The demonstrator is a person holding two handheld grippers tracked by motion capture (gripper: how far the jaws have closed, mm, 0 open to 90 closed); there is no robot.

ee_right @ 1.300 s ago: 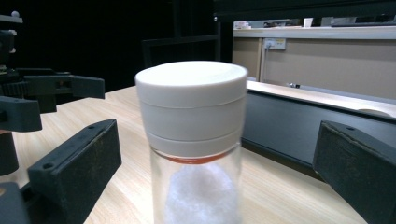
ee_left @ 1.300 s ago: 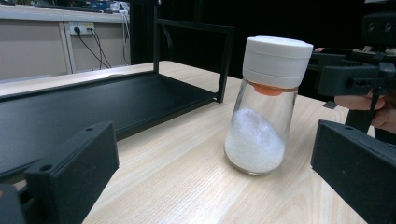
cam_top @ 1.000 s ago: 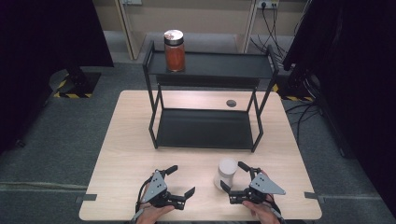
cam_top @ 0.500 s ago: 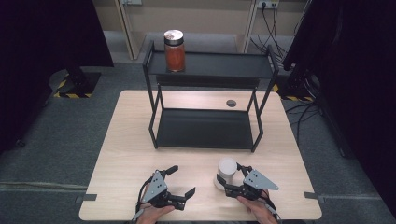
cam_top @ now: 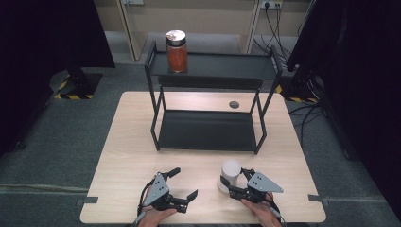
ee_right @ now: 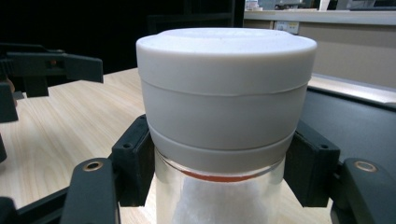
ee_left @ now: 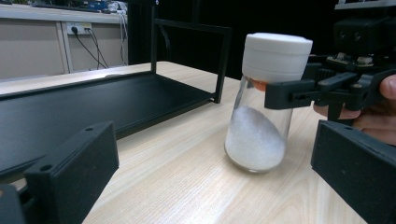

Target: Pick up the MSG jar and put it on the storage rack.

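A glass jar (cam_top: 230, 172) with a white lid and white powder inside stands near the table's front edge, right of centre. My right gripper (cam_top: 232, 184) is shut on it just under the lid; its jaws have just been closing with the jar between them. In the right gripper view the lid (ee_right: 226, 107) sits between both pads (ee_right: 135, 163). In the left gripper view the jar (ee_left: 261, 130) stands upright with the right gripper's fingers (ee_left: 299, 92) at its neck. My left gripper (cam_top: 185, 183) rests open to the jar's left, holding nothing.
A black two-tier metal rack (cam_top: 208, 130) stands at the middle of the wooden table (cam_top: 127, 156). On its top shelf, at the left, is a jar with red contents (cam_top: 177, 52). A small dark disc (cam_top: 234, 104) lies behind the rack.
The right gripper's jaws closed from wide open onto the jar's neck. Both hands and the jar stayed where they were.
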